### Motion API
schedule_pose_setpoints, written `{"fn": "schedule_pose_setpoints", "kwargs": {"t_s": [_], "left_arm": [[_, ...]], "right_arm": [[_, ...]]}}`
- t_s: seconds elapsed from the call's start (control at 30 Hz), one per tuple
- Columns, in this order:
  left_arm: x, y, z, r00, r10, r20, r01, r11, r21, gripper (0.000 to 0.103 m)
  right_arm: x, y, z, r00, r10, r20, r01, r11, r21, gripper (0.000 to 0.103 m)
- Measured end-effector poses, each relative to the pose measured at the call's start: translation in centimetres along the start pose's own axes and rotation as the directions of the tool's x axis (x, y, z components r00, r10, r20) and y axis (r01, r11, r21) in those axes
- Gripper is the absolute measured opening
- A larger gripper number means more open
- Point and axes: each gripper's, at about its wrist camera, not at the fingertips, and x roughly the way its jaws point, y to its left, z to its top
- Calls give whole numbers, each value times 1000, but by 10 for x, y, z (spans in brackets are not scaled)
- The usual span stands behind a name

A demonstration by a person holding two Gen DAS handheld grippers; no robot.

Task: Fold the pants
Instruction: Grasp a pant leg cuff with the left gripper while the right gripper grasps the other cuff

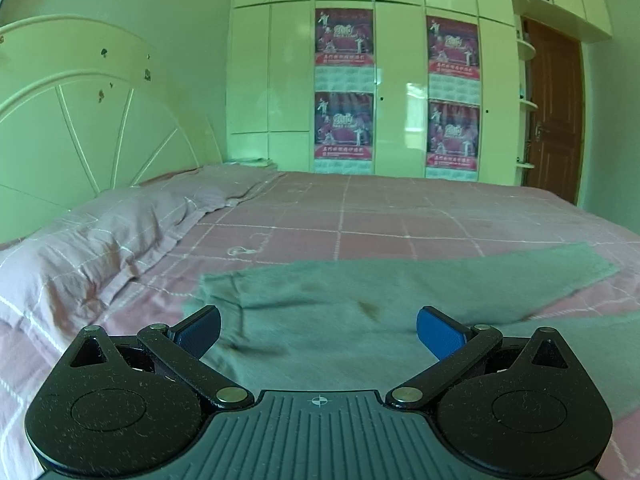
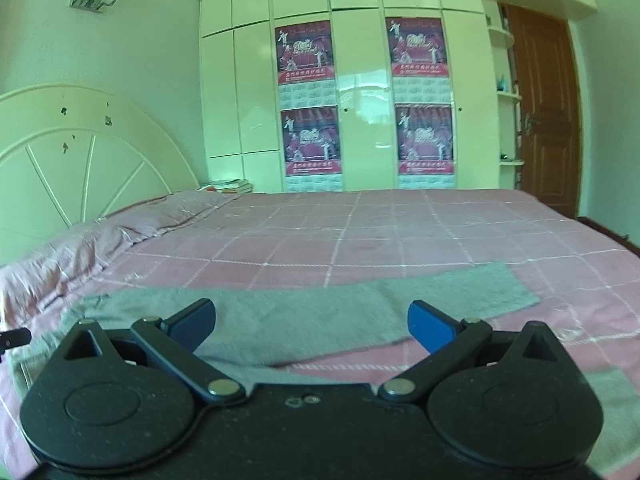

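Grey pants [image 1: 360, 292] lie spread flat on the pink checked bed, waist to the left and the two legs running off to the right. My left gripper [image 1: 318, 330] is open and empty, hovering over the waist and seat part. In the right wrist view the pants [image 2: 320, 312] lie across the bed with the far leg reaching right and the near leg at the lower right. My right gripper [image 2: 312, 324] is open and empty, above the crotch where the legs split. A bit of the left gripper shows at the left edge [image 2: 14, 338].
A pink pillow [image 1: 100, 240] lies along the left by the cream headboard [image 1: 80, 128]. The bed sheet [image 1: 400, 216] stretches beyond the pants. White wardrobes with posters [image 1: 344, 88] stand behind, with a brown door [image 1: 554, 112] at right. Books [image 2: 228, 186] sit by the headboard.
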Motion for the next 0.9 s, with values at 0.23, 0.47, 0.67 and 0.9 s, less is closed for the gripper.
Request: {"fn": "schedule_pose_setpoints", "kwargs": {"t_s": [0.23, 0.47, 0.67, 0.9], "left_arm": [[103, 71, 31, 996, 47, -79, -46, 999, 9, 103], [223, 125, 27, 973, 9, -232, -8, 1000, 4, 82], [295, 146, 14, 942, -100, -321, 105, 994, 0, 80], [331, 150, 8, 915, -213, -343, 216, 976, -28, 70]], "right_arm": [[88, 24, 25, 997, 51, -58, -55, 997, -62, 95], [189, 46, 19, 981, 74, -180, -106, 979, -176, 78], [256, 54, 10, 958, 116, -264, -182, 953, -243, 64], [324, 54, -3, 914, 153, -376, -280, 909, -310, 52]]}}
